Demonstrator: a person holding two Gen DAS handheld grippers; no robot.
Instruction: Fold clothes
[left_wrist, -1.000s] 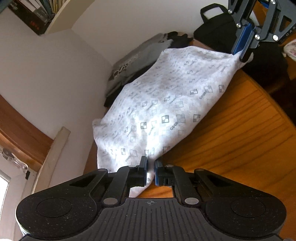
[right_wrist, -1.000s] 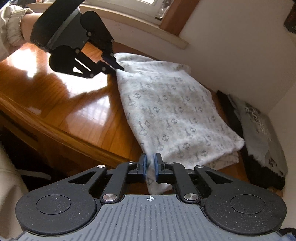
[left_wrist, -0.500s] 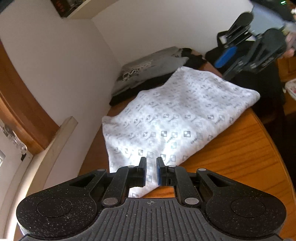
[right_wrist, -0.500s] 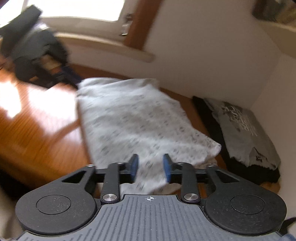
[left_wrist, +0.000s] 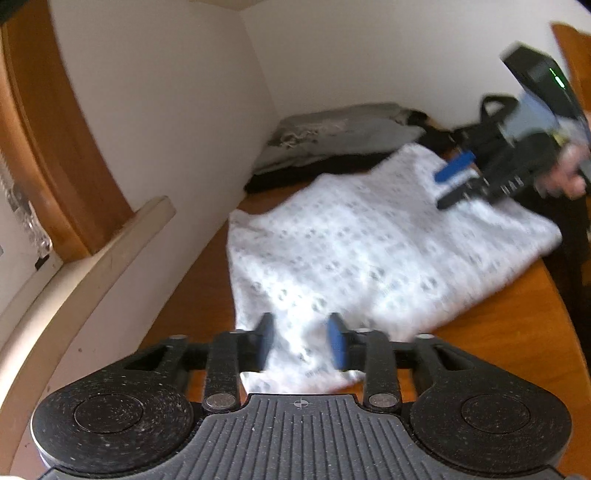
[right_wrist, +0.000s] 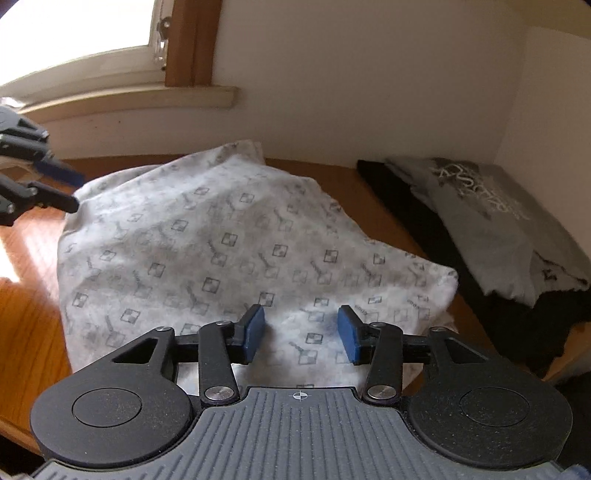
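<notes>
The white patterned garment (right_wrist: 229, 236) is seen lying folded on the wooden table (left_wrist: 509, 332), beyond and beneath both sets of jaws. The left gripper (left_wrist: 301, 341) is opening, its blue pads parted above the near edge with no cloth pinched between them. The right gripper (right_wrist: 301, 332) is likewise opening over the opposite edge, nothing clamped. The release is judged deliberate, so the fold settles flat beside the folded grey shirt (right_wrist: 491, 214) stacked ahead of the right jaws

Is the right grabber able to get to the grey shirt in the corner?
Probably yes. The right gripper, jaws opening with nothing pinched, hangs over the white patterned cloth. The grey shirt lies just beyond on the table, with nothing standing between.
</notes>
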